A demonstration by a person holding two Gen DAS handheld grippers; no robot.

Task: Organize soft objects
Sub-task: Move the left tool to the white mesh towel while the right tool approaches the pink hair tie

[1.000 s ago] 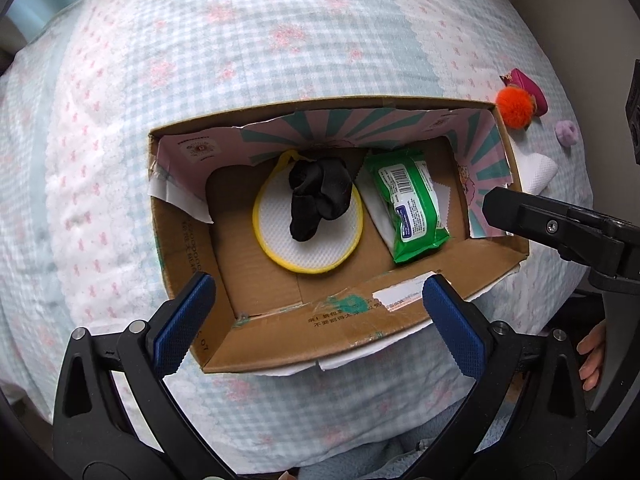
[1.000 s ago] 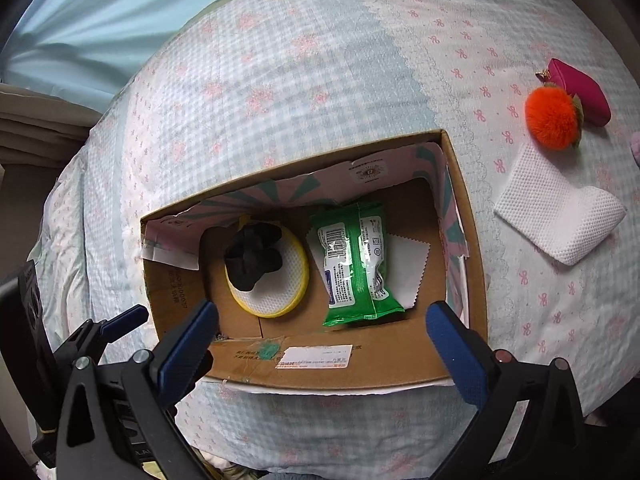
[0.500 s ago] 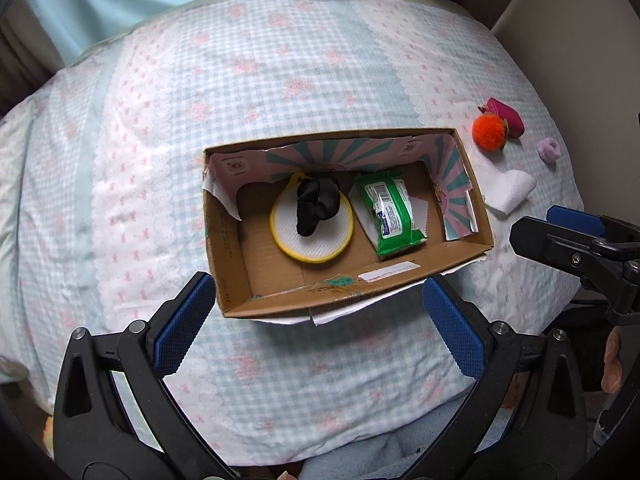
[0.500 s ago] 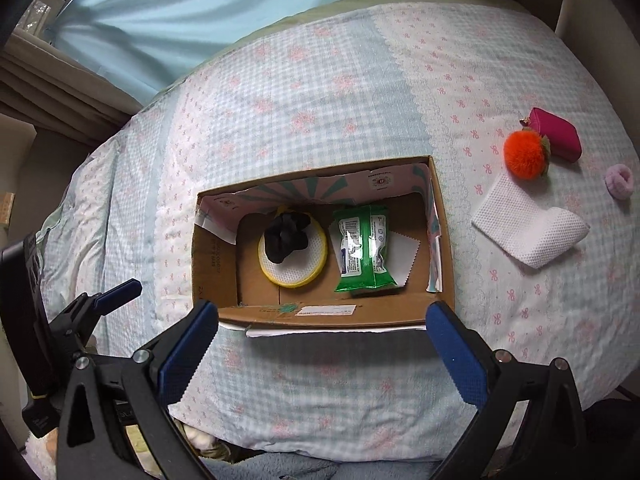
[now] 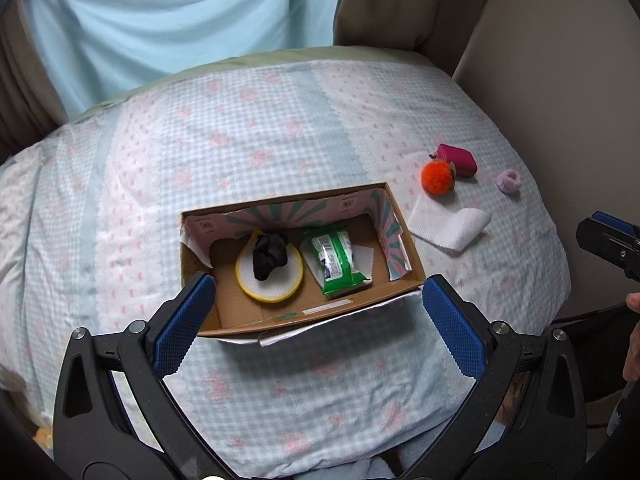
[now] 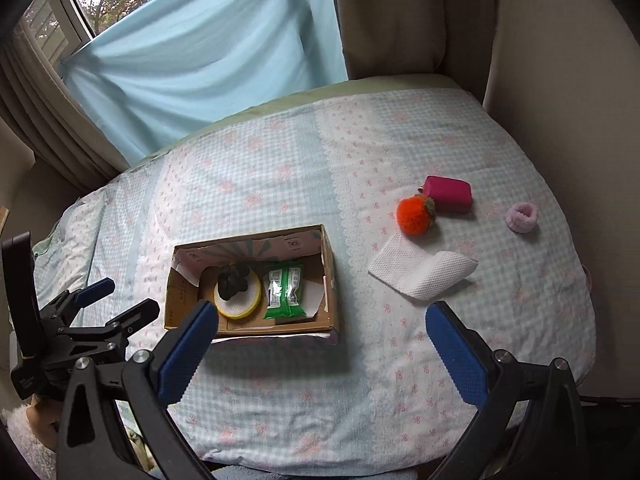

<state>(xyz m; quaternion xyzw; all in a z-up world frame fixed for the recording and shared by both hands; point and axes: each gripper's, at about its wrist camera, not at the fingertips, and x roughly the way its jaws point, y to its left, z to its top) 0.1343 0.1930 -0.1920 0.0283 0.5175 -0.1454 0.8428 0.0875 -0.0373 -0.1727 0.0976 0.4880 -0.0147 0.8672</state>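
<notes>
Behind wet wipes [image 6: 285,289], half-hidden white cloth [image 6: 314,298]

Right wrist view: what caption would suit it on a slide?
Open right gripper above a bed, cardboard box part-filled, orange pom-pom waiting outside.

Black plastic gripper frames w/ silver screws, left fingers [image 5: 185,323] w/ ribbed blue pads, right fingers [image 6: 456,350] same
</notes>
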